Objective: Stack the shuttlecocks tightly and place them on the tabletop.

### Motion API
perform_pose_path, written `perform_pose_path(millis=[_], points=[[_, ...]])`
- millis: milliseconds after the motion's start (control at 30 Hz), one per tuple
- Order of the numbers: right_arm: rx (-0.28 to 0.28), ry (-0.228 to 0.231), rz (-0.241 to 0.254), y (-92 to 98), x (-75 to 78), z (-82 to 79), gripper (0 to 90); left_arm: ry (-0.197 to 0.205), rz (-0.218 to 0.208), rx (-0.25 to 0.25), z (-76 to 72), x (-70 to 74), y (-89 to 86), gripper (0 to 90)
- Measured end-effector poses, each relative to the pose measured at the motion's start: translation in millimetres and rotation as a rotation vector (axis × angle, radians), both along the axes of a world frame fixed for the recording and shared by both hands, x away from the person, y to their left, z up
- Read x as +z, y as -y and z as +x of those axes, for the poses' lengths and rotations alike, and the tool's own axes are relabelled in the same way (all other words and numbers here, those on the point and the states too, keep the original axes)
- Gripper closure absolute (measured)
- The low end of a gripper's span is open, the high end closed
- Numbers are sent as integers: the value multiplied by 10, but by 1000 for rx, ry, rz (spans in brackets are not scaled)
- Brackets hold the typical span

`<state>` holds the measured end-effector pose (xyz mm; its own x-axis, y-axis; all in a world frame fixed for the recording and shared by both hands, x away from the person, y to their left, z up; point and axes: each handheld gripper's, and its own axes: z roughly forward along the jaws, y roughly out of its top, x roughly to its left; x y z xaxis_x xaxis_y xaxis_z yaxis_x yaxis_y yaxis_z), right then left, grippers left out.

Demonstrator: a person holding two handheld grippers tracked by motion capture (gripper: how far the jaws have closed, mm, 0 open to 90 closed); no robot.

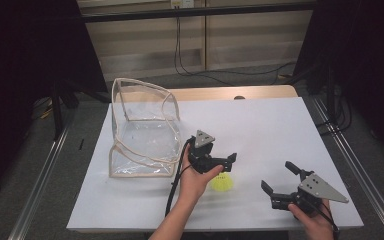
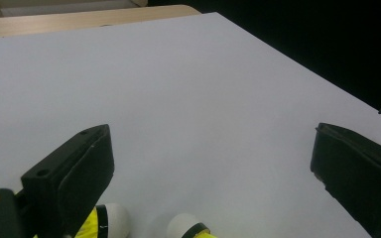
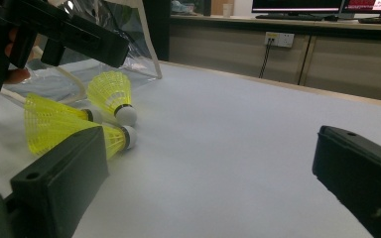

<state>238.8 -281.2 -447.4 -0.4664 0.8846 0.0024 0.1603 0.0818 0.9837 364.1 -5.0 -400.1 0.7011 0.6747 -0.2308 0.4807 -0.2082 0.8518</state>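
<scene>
Right gripper view, yellow shuttlecocks [image 3: 74, 121], no legible txt

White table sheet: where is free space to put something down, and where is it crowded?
Free: the white sheet between the clear bag and its right edge, beyond both tongs. Crowded: the near middle, where the left tongs hang over the yellow shuttlecocks, and the near right corner, with the right tongs.

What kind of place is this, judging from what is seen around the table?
Probably an indoor lab or office set up for recording. A white-covered table stands between metal floor rails; behind it are pale wooden cabinets with a wall socket, hanging black cables, and computer monitors.
</scene>
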Motion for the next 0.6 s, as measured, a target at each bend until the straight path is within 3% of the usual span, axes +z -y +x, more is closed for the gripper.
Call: perform_pose_path(millis=[400,600], points=[[0,-2,-1,1,0,0,2,-13,26,40,85,14,-45,34],[-2,-4,0,6,1,-4,2,26,80,57,114,-15,-52,36]])
